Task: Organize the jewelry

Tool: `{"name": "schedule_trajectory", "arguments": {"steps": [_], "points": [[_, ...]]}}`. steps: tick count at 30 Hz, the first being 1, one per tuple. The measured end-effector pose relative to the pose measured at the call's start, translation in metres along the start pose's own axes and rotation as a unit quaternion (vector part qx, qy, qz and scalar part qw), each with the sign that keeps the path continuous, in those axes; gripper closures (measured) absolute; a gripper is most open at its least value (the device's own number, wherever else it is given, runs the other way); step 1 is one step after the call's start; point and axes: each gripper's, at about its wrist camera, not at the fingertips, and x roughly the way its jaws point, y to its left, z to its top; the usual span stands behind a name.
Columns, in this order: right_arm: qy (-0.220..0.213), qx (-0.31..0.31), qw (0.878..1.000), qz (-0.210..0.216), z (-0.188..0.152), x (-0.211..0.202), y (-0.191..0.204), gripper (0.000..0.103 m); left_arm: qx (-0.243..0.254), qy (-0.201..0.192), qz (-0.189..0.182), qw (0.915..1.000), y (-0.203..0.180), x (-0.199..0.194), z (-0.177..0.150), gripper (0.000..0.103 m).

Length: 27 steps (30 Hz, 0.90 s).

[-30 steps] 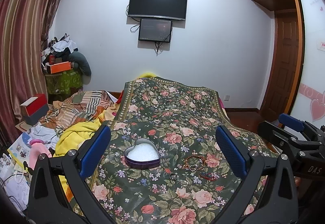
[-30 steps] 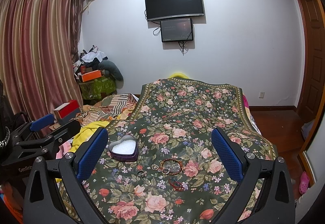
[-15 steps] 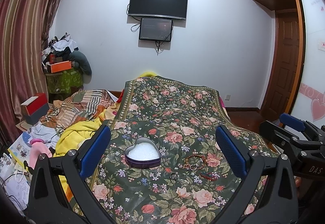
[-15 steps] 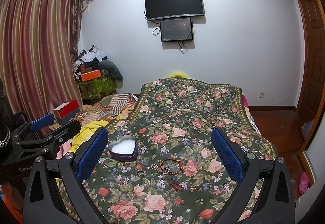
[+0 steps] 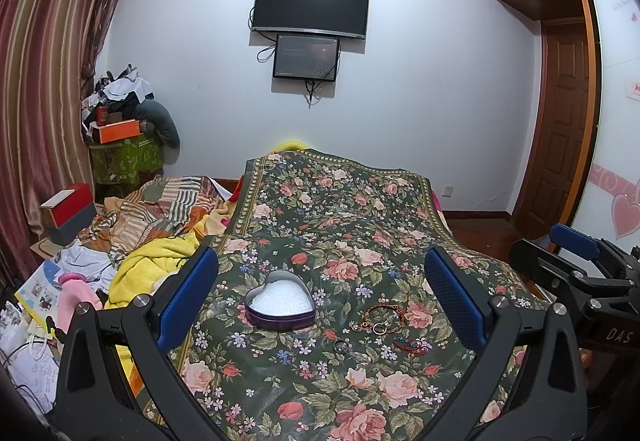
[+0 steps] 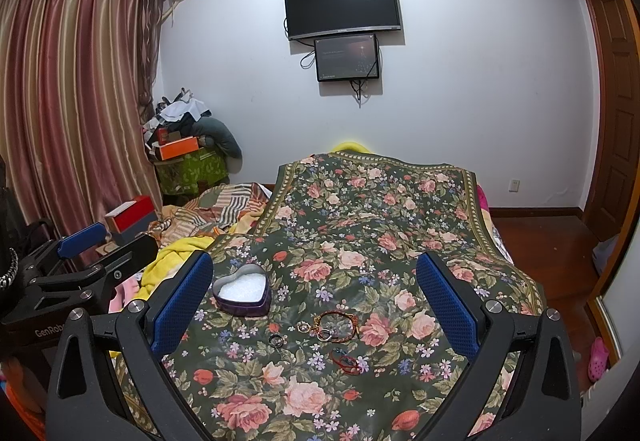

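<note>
Purple heart tin point(image 5: 280, 305) ahead between left gripper's point(image 5: 322, 295) wide-spread fingers; right gripper point(image 6: 314, 305) likewise spread.

Wall-mounted television point(image 5: 310, 5), smaller screen point(image 5: 306, 57) beneath, striped curtains point(image 6: 68, 113), floral bedspread point(image 5: 340, 217)

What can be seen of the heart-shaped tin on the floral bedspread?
The heart-shaped purple metal tin has no lid on it and sits flat on the dark floral bedspread, its point towards the cameras. Its rim looks silvery and the outer wall dark purple. White foam-like padding covers the inside; no jewellery shows in it. The bracelets and rings lie on the cloth to its right, apart from it. Nothing else touches it; both tongs are open and clear of it.
</note>
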Motion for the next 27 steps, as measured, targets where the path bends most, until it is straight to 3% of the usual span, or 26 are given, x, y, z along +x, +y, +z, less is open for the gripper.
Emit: {"name": "schedule_trajectory", "arguments": {"steps": [27], "points": [[0.008, 0.000, 1.000, -0.002, -0.012, 0.009, -0.008, 0.002, 0.000, 0.002, -0.001, 1.0000, -0.001, 0.002, -0.003, 0.000]]}}
